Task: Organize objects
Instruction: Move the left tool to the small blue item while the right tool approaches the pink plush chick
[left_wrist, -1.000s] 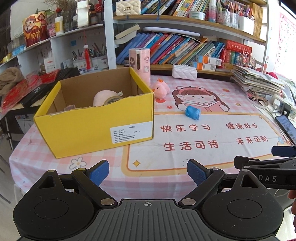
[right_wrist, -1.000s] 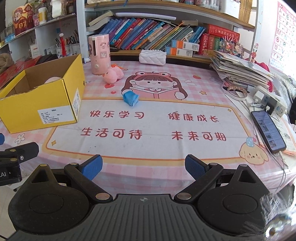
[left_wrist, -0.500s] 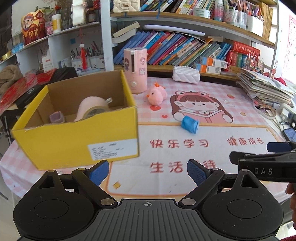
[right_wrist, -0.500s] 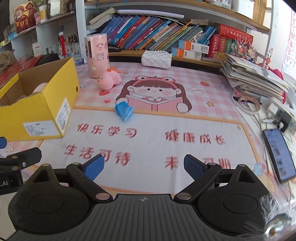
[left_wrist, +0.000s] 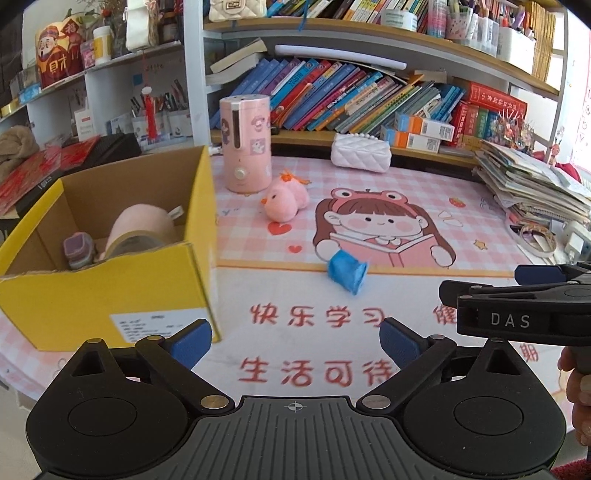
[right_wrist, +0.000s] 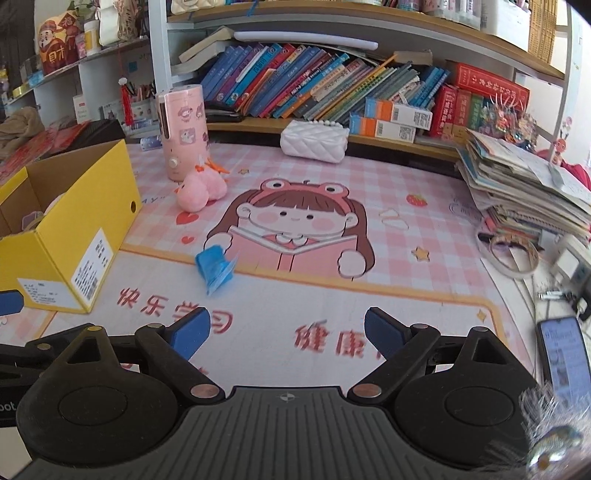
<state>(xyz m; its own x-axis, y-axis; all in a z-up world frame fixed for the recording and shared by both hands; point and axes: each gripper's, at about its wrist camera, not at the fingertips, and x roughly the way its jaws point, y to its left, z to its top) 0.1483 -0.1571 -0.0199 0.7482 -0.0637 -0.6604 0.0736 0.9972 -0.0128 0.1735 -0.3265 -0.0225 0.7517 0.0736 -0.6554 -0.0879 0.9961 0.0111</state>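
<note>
A yellow cardboard box (left_wrist: 110, 295) (right_wrist: 74, 243) stands at the table's left; a pink plush, a tape roll (left_wrist: 138, 236) and a small purple container (left_wrist: 77, 251) lie inside it. A small blue object (left_wrist: 346, 272) (right_wrist: 215, 265) lies on the mat ahead. A pink chick plush (left_wrist: 286, 201) (right_wrist: 199, 192) lies beside a pink cylinder (left_wrist: 245, 142) (right_wrist: 183, 134). My left gripper (left_wrist: 295, 341) is open and empty, near the box's right corner. My right gripper (right_wrist: 286, 330) is open and empty, short of the blue object; it shows from the side in the left wrist view (left_wrist: 517, 310).
A white quilted pouch (left_wrist: 360, 153) (right_wrist: 314, 142) lies at the back by the bookshelf. A stack of papers (right_wrist: 524, 184) and tape rings (right_wrist: 511, 254) sit at the right. A phone (right_wrist: 565, 354) lies near the right edge.
Both grippers have moved forward over the table toward the blue object and the box. Both stay open and empty.
</note>
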